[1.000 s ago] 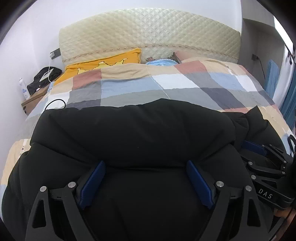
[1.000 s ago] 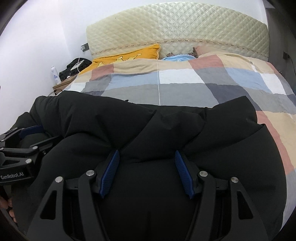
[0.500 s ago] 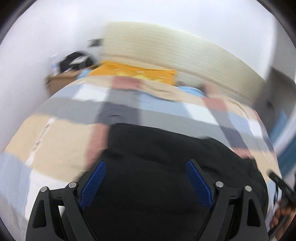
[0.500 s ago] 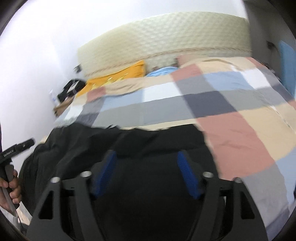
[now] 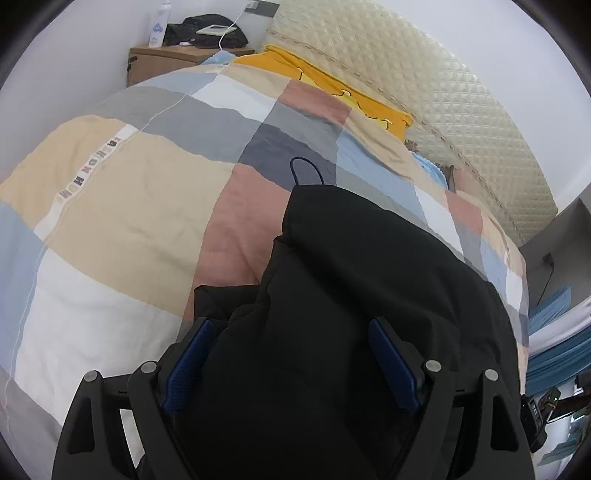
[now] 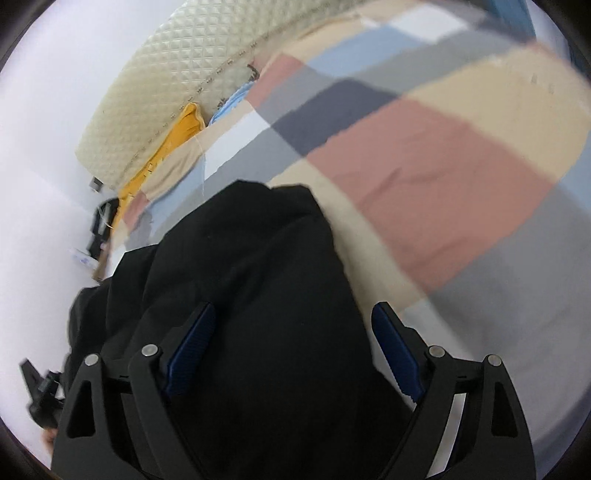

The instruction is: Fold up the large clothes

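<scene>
A black puffy jacket [image 5: 351, 266] lies in a bunched fold on the checked bedcover [image 5: 129, 206], with a thin dark cord loop [image 5: 306, 170] at its far corner. My left gripper [image 5: 291, 363] hovers over its left end. The jaws stand wide and are closing, with fabric bulging between the blue pads [image 5: 188, 362]. In the right wrist view the jacket [image 6: 251, 251] ends at its right edge. My right gripper [image 6: 291, 354] straddles that edge, jaws wide and opening. Its right pad [image 6: 395, 354] is over the bedcover [image 6: 443, 166], off the jacket.
A quilted cream headboard [image 5: 443, 92] and a yellow pillow [image 5: 332, 88] are at the far end of the bed. A wooden nightstand [image 5: 166, 59] with a bottle [image 5: 159, 26] and dark items stands by the wall. Blue curtains [image 5: 554, 354] hang at the right.
Both grippers have moved apart from the jacket's middle towards its two ends, and both views have rolled. The right jaws have widened. The jacket now looks narrower and more bunched.
</scene>
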A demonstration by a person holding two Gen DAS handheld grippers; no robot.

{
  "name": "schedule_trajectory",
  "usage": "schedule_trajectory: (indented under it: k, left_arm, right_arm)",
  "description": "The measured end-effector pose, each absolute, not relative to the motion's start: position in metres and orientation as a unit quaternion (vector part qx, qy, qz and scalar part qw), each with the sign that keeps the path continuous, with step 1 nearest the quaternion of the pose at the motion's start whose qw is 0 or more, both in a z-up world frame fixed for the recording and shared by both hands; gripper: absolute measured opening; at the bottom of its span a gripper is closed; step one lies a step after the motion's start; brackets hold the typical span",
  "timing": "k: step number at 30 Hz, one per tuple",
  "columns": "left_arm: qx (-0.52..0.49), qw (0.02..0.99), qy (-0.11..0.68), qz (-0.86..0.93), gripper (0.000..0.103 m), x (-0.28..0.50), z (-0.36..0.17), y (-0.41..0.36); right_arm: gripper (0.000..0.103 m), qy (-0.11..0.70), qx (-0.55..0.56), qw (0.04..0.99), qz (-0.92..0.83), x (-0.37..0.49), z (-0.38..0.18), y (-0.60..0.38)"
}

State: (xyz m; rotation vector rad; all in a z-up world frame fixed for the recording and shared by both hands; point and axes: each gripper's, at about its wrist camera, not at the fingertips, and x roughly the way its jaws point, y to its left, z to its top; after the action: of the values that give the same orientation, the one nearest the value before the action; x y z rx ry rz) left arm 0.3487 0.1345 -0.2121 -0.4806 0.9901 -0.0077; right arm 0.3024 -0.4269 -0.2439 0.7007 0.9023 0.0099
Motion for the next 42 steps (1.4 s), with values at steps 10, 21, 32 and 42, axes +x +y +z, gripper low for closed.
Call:
schedule_trajectory:
  k: [10,21,32,42]
  left_arm:
    - [-0.217,0.86,0.462,0.023,0.029,0.346,-0.209,0.124]
    - [-0.206,0.932,0.296,0.042,0.013,0.305,-0.131,0.133]
    - [-0.158,0.9,0.398,0.083,0.016,0.361,-0.198,0.123]
    - [-0.16,0.905,0.384,0.084,0.018,0.348,-0.193,0.122]
  right_arm:
    - [0.028,0.395,0.318,0.859,0.069,0.31,-0.226,-0.401]
    - [0.008,0.276,0.234,0.929,0.074,0.315,-0.129,-0.384]
    - [0.009,0.378,0.136,0.915,0.033,0.377,-0.194,-0.373]
    - [0.013,0.388,0.11,0.915,0.018,0.369,-0.211,-0.376]
